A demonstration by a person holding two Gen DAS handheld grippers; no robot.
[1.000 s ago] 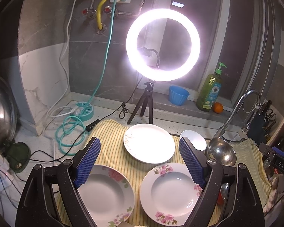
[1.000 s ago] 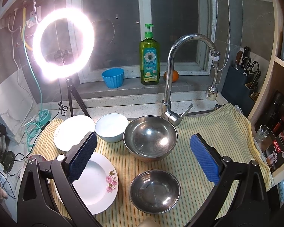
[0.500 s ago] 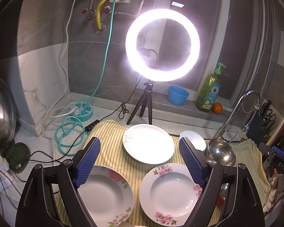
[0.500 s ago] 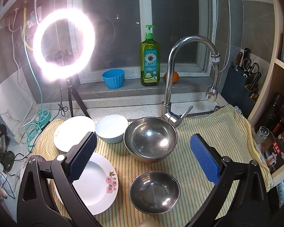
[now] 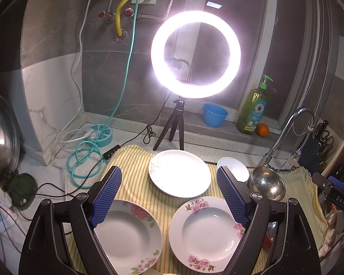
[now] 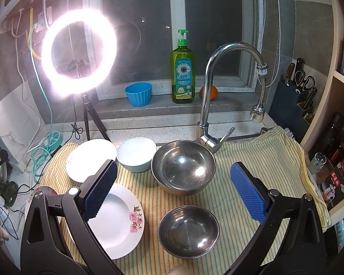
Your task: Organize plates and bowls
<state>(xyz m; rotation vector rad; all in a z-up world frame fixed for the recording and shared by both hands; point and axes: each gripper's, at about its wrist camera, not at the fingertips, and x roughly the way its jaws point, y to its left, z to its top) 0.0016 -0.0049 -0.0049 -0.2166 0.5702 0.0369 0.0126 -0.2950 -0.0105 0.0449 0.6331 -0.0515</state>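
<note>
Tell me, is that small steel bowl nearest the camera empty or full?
Empty. The small steel bowl sits upright on the striped yellow cloth, its bare shiny bottom showing, nothing inside.

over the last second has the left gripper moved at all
No. The left gripper frames the plain plate and ring light just as before; any shift is too slight to call.

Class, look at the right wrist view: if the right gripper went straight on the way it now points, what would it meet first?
Probably the large steel bowl, which lies centred ahead between the open fingers of the right gripper. The small steel bowl sits nearer but lower, so depth leaves some doubt.
</note>
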